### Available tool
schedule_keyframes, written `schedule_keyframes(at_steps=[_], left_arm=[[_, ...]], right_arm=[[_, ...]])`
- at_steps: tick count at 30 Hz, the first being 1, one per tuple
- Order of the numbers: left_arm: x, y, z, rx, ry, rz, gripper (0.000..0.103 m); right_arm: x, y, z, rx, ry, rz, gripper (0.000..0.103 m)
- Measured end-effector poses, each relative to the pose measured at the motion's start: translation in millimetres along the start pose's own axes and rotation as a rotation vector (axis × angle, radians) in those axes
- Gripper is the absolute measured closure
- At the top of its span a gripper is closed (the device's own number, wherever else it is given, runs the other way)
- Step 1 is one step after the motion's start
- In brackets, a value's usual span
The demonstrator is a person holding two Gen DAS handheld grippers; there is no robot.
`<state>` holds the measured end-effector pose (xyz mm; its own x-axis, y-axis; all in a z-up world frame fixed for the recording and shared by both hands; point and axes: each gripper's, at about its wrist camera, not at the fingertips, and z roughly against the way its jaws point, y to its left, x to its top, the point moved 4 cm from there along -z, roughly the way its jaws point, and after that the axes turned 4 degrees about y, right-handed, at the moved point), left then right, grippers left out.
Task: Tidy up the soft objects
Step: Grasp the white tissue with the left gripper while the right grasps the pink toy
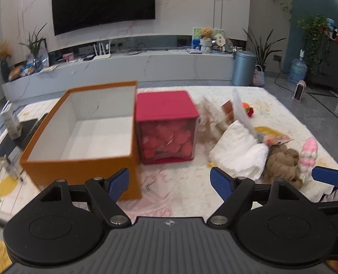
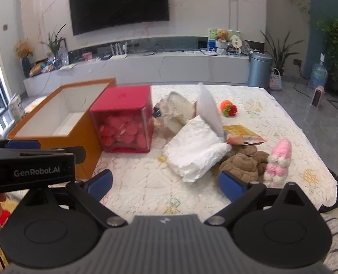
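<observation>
While both the left gripper (image 1: 170,183) and right gripper (image 2: 165,183) have fingers spread and empty, the orange box (image 1: 82,137) holds nothing, so every soft toy (image 2: 244,162) waits outside.

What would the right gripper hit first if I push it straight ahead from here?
Probably the crumpled white cloth: it lies on the mat directly ahead of the open right gripper, with bare mat before it. The brown plush sits just right of that line. Depth is uncertain through the fisheye.
</observation>
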<state>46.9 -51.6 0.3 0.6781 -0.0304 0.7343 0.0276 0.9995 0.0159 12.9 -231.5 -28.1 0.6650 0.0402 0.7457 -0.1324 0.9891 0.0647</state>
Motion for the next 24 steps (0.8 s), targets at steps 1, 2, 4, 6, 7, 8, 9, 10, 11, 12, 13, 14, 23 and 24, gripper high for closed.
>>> schedule_keyframes(at_steps=[1,2,4,6,7,8,9,10,11,12,13,14,23,24], left_arm=[[5,-5,0,0.008,-0.010,-0.006,0.009],[10,-11,-1,0.008,-0.021,-0.019,0.009],[20,-23,-4,-0.008,-0.036,-0.050,0.009],[29,-34,-9,-0.034,-0.037,-0.068,0.009],[33,-40,-13,-0.053,-0.036,-0.078,0.009],[36,-45,-17,-0.073,-0.031,-0.089,0.009],[39,-50,-23,-0.094,-0.023,-0.103,0.009],[41,-56,-29,-0.115,-0.015,-0.113,0.009],[43,-62,-36,-0.133,-0.006,-0.121,0.009],[44,-68,-43,-0.151,0.004,-0.138,0.008],[44,-75,-50,-0.170,0.013,-0.161,0.008],[45,-81,-58,-0.188,0.023,-0.182,0.008],[29,-118,-129,-0.384,0.176,-0.387,0.008],[26,-121,-135,-0.388,0.174,-0.412,0.008]], right_arm=[[3,-5,2,-0.009,-0.007,-0.014,0.006],[6,-11,3,-0.023,-0.013,-0.027,0.006],[13,-25,6,-0.057,-0.019,-0.046,0.005],[17,-40,8,-0.099,-0.025,-0.066,0.005],[19,-49,10,-0.116,-0.028,-0.076,0.005],[21,-58,11,-0.131,-0.030,-0.088,0.005],[22,-68,11,-0.144,-0.030,-0.102,0.004],[24,-79,12,-0.157,-0.031,-0.119,0.003],[26,-90,13,-0.172,-0.033,-0.139,0.003],[28,-100,12,-0.189,-0.031,-0.158,0.003],[31,-110,10,-0.201,-0.020,-0.168,0.003],[34,-118,7,-0.207,-0.004,-0.167,0.003],[53,-148,-45,-0.106,0.124,-0.177,0.003],[52,-150,-54,-0.092,0.146,-0.194,0.003]])
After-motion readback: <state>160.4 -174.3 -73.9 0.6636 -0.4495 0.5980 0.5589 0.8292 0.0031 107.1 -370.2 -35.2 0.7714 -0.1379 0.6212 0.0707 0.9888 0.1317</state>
